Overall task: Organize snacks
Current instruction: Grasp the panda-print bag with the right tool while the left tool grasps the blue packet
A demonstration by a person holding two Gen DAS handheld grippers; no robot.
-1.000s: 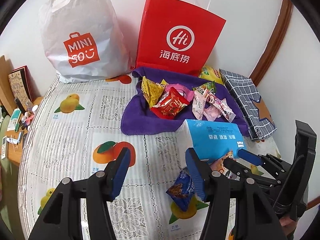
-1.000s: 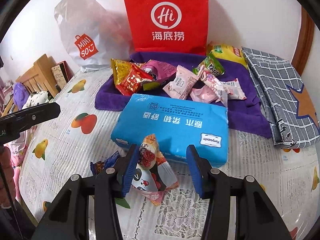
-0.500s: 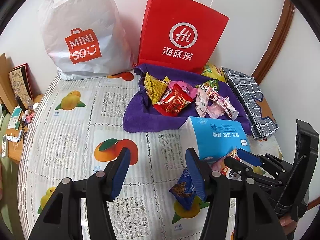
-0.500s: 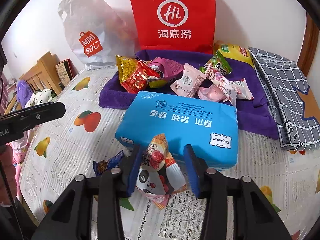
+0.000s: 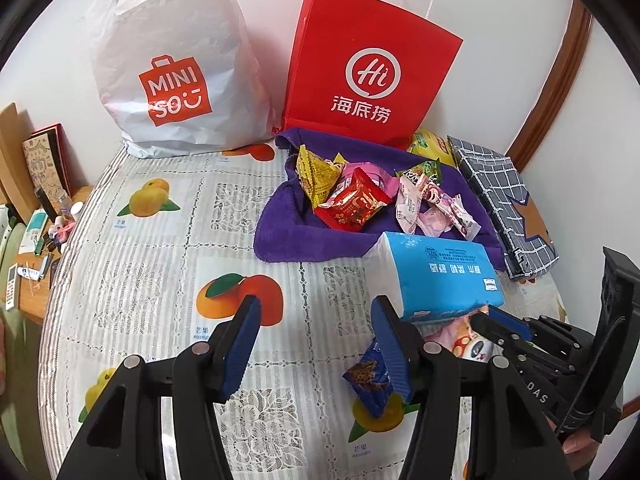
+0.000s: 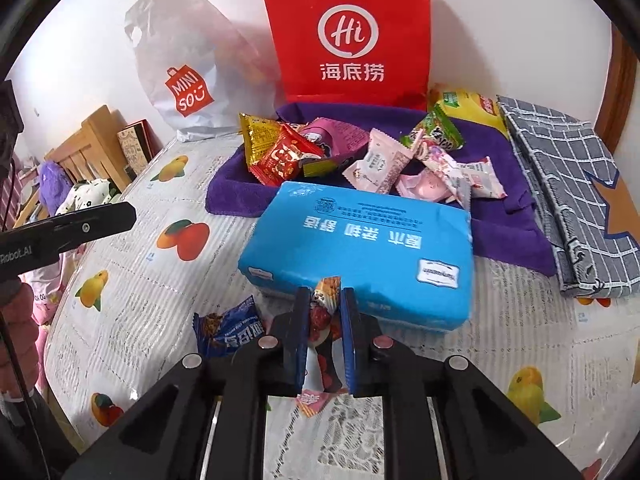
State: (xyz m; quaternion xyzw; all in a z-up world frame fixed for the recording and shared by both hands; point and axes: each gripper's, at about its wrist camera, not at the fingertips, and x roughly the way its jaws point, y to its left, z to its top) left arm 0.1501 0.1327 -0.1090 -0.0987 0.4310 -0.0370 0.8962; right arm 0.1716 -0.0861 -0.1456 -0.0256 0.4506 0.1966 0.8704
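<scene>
**Right gripper clamped on panda snack; left idle and open**

Right gripper [image 6: 325, 320]: jaws have just been closing and now pinch the panda snack packet [image 6: 322, 322] between both blue pads; packet stands on edge in the grip, its lower end on the fruit-print tablecloth [image 6: 132, 300], right against the near edge of the blue tissue pack [image 6: 360, 256]; 
left gripper [image 5: 316, 344]: fingers parted about halfway, nothing between them, hovering over the tablecloth; 
dark blue snack packet [image 5: 370, 380] lies flat on the tablecloth just beside the right gripper, partly behind the left gripper's right finger; 
remaining snacks piled on the purple towel [image 6: 236, 192] behind the tissue pack: red packet [image 6: 284, 158], gold packet [image 6: 256, 136], pink packet [image 6: 378, 162], green packet [image 6: 436, 132]; 
red paper bag [image 6: 348, 36] and white Miniso bag [image 6: 180, 68] stand against the wall behind the towel; folded grey checked cloth [image 6: 568, 192] lies right of the towel.
</scene>
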